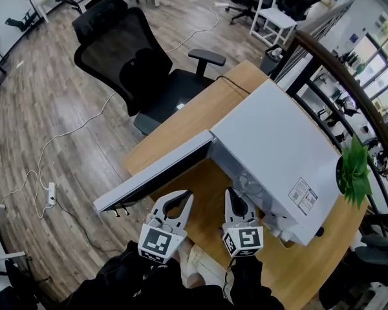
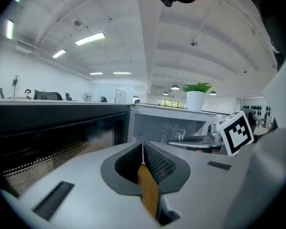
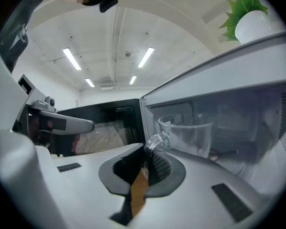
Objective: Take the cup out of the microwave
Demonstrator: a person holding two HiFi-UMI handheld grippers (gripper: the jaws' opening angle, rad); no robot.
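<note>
A white microwave stands on a wooden table, its door swung wide open to the left. A clear glass cup sits at the mouth of the cavity, dimly visible from above. My right gripper is shut on the cup's handle; in the head view it reaches into the opening. My left gripper hovers beside it in front of the door, jaws shut with nothing between them. The dark mesh inside of the door fills that view's left.
A potted green plant stands on the microwave's right end. A black office chair is beyond the table's far edge. A white cable and power strip lie on the wood floor at left. Bare tabletop shows right of the grippers.
</note>
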